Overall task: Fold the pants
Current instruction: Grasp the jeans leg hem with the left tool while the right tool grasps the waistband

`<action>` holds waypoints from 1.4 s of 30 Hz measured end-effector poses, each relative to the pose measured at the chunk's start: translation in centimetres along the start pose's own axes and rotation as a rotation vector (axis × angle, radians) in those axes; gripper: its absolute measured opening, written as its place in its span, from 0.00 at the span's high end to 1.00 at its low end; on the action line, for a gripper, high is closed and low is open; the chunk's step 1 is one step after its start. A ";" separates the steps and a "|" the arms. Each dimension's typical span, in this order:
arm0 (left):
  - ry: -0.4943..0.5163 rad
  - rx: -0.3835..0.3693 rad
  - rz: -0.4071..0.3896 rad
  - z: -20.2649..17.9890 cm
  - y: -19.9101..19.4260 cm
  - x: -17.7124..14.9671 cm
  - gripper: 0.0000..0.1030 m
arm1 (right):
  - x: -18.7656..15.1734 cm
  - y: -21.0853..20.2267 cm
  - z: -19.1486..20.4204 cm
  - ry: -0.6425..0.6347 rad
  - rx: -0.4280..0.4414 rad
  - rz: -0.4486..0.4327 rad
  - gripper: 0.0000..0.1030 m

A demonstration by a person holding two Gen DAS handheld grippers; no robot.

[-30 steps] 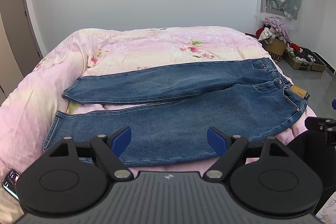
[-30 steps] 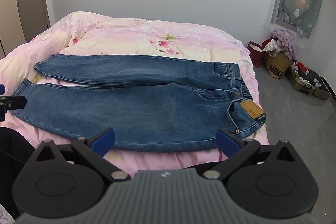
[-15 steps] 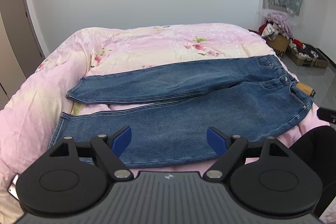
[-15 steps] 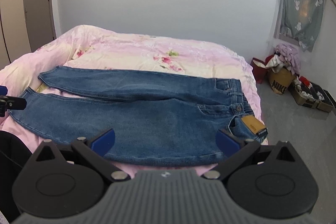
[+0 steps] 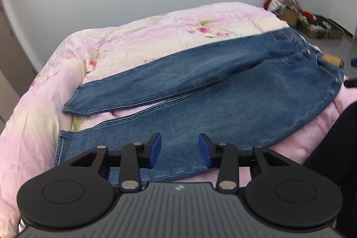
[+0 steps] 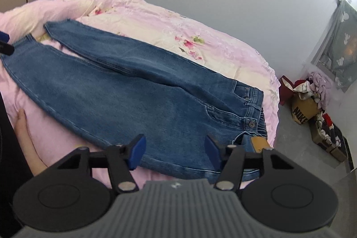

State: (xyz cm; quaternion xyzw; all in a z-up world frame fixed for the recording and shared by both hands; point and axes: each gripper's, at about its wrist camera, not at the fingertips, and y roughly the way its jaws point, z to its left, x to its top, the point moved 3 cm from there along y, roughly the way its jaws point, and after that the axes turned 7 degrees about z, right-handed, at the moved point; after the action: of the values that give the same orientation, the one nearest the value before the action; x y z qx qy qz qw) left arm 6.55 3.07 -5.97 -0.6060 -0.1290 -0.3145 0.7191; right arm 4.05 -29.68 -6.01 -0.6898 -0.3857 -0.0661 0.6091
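On the pink floral quilt (image 5: 138, 37), the blue jeans (image 5: 223, 104) are laid flat and unfolded, legs spread in a narrow V, waistband toward the bed's right edge. No fold is judged begun; the near leg's edge must next be gripped. The left gripper (image 5: 178, 147) and right gripper (image 6: 174, 151) are held apart, empty, above that edge.

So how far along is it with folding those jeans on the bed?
Done: the jeans lie spread flat on the pink quilt, legs apart, no fold made. In hand: nothing; the left gripper and right gripper hover open over the near edge. Left: every fold, probably starting with laying one leg over the other.
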 end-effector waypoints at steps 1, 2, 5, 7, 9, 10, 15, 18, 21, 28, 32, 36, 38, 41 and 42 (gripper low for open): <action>0.027 -0.001 0.008 -0.1 0.6 0.0 0.54 | 0.0 0.8 -0.4 -0.013 0.011 0.023 0.49; 0.064 0.002 0.020 -0.1 1.4 -0.1 0.54 | 0.1 1.7 -0.8 -0.022 0.018 0.048 0.49; 0.127 0.027 0.041 0.6 3.3 0.1 0.54 | 0.2 3.7 -1.8 -0.058 0.027 0.098 0.49; 0.167 0.026 0.053 1.3 4.5 0.1 0.54 | 0.2 5.0 -2.1 -0.097 0.024 0.117 0.49; 0.225 0.026 0.067 1.7 5.7 -0.1 0.54 | 0.3 6.2 -2.2 -0.141 0.019 0.132 0.49; 0.265 0.025 0.079 1.8 6.3 -0.2 0.54 | 0.3 6.8 -2.3 -0.159 0.019 0.140 0.49; 0.519 0.023 0.173 1.5 9.1 -1.7 0.54 | 0.0 10.1 -2.7 -0.245 0.007 0.207 0.48; 0.631 0.005 0.226 1.7 10.4 -2.7 0.54 | 0.0 12.0 -3.4 -0.282 0.005 0.253 0.48; 0.710 0.003 0.294 2.2 12.2 -3.7 0.53 | -0.2 13.6 -4.3 -0.272 0.029 0.310 0.46; 0.794 -0.028 0.429 2.2 15.0 -6.2 0.47 | -1.0 16.6 -6.3 -0.253 0.053 0.472 0.33; 0.772 -0.012 0.450 2.2 16.5 -6.8 0.44 | -1.3 17.6 -7.1 -0.266 0.054 0.503 0.28; 0.792 0.031 0.438 1.5 17.3 -7.4 0.43 | -1.4 18.2 -6.8 -0.340 0.056 0.540 0.26; 0.782 0.046 0.434 1.3 17.5 -7.5 0.43 | -1.3 18.5 -6.7 -0.348 0.057 0.551 0.26; 0.792 0.072 0.412 1.0 17.3 -7.3 0.48 | -1.5 19.1 -6.4 -0.362 0.038 0.549 0.26; 0.789 0.073 0.404 1.0 17.0 -7.3 0.56 | -1.4 18.9 -6.2 -0.366 0.024 0.536 0.28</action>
State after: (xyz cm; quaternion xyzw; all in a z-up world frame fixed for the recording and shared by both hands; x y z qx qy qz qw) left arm 11.45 7.29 -23.34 -0.4269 0.2651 -0.3700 0.7814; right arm 16.99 -35.07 -20.23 -0.7601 -0.2942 0.2264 0.5334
